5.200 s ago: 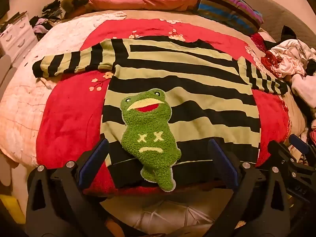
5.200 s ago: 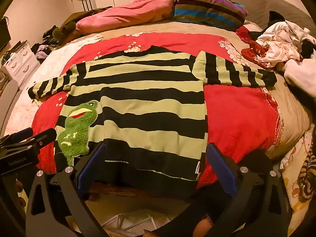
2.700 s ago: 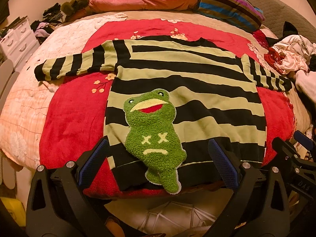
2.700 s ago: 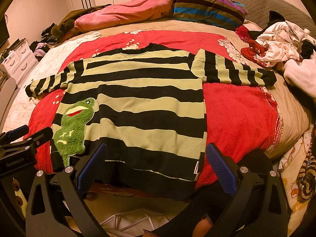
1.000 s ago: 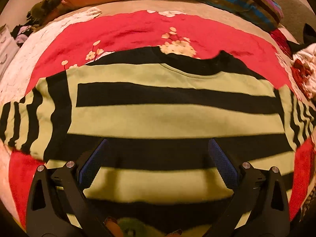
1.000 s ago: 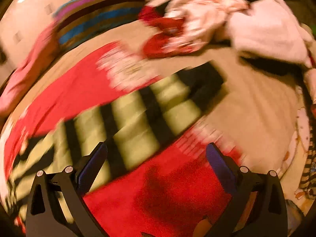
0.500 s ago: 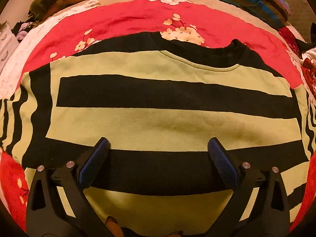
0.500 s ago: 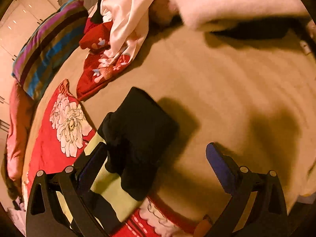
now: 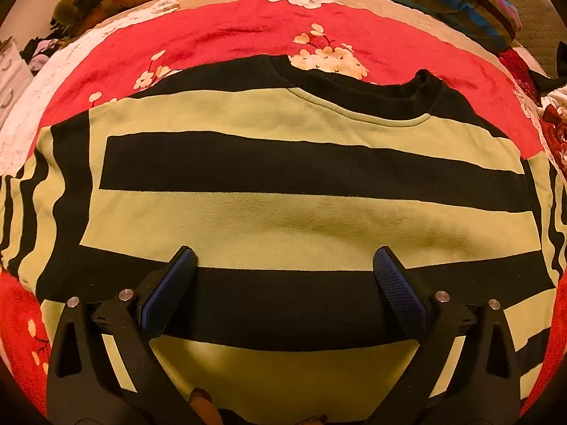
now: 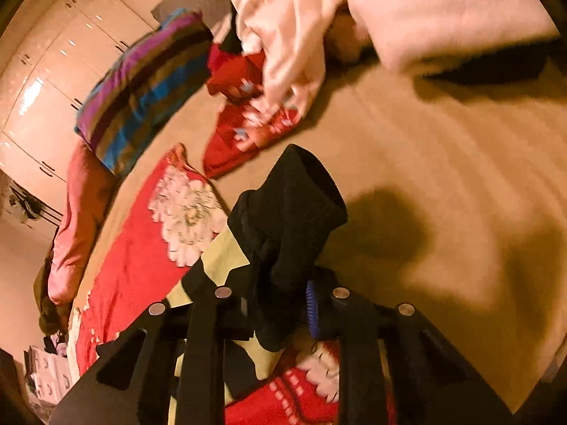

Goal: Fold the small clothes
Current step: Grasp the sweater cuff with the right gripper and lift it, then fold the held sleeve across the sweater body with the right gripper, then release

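A black and pale green striped sweater (image 9: 283, 219) lies flat, chest up, on a red flowered blanket (image 9: 230, 32), with its black collar (image 9: 354, 86) at the far side. My left gripper (image 9: 283, 258) hovers open just over a black stripe on the chest, holding nothing. In the right wrist view the sweater's right sleeve ends in a black cuff (image 10: 297, 194). My right gripper (image 10: 280, 301) is closing its jaws on that cuff. The bunched cuff fabric is pinched between them and sticks up past the fingertips. One blue pad (image 10: 312, 308) shows beside it.
A tan bedspread (image 10: 443, 177) stretches right of the cuff. Beyond it lie a red garment (image 10: 241, 134), a pile of pale clothes (image 10: 283, 35) and a striped pillow (image 10: 141, 85). A pink duvet (image 10: 78, 212) and white wardrobe doors (image 10: 53, 71) are at the far left.
The right jaws, wide open around the black cuff half a second ago, have come together on it. The left gripper sank closer to the sweater, then stayed still.
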